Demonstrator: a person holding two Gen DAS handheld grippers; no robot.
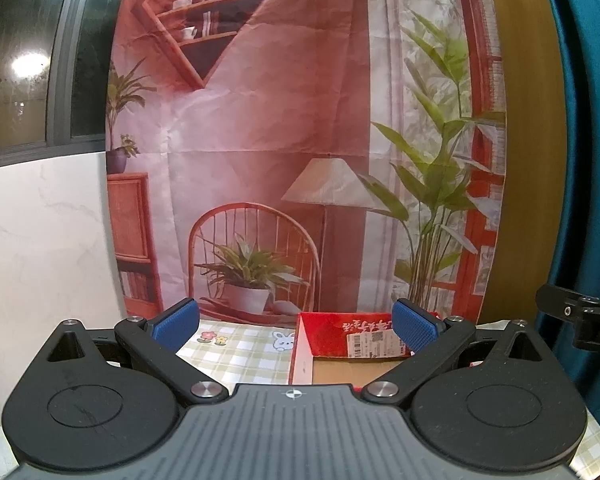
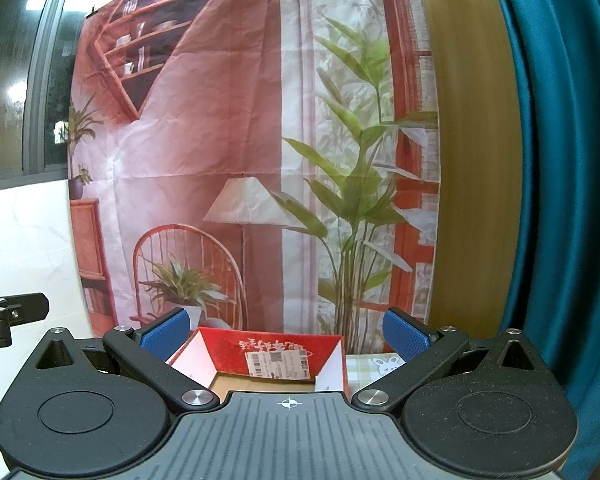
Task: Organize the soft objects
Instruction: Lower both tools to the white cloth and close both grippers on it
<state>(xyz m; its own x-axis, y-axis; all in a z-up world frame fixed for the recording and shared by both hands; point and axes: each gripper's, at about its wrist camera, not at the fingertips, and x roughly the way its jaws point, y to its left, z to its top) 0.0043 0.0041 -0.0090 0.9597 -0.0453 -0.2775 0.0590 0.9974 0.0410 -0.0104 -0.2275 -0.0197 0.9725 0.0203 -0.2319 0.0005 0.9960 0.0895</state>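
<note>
1. The left tool [image 1: 296, 326] is spread wide with nothing between its blue pads [image 1: 176, 324]; it hangs above the near part of the table [image 1: 240, 354], which is covered by a green checked cloth with a rabbit and flowers printed on it.

2. The right tool [image 2: 286, 336] is also spread wide and empty – its pads [image 2: 404, 338] stand either side of the box as its own camera sees it, but they are above and nearer than the box, not touching it.

3. The box [image 2: 276, 350] is an open cardboard one, red on the inside of its far wall, with a white shipping label stuck there. What shows of its brown floor [image 2: 260, 383] is bare. The tool bodies hide the nearest part, so I cannot tell whether anything lies there.

4. No soft object shows in either view – not on the cloth, not in the box, not in a tool. Where they lie cannot be told; the lower table is hidden behind both tools.

5. Judging from this, the task looks to be at or near its start: nothing visible has been put away, and the box is probably the place meant for the soft things.

6. What is left, as far as I can judge, is all of it – find the soft things, grasp each one, and place it in the box.
</note>
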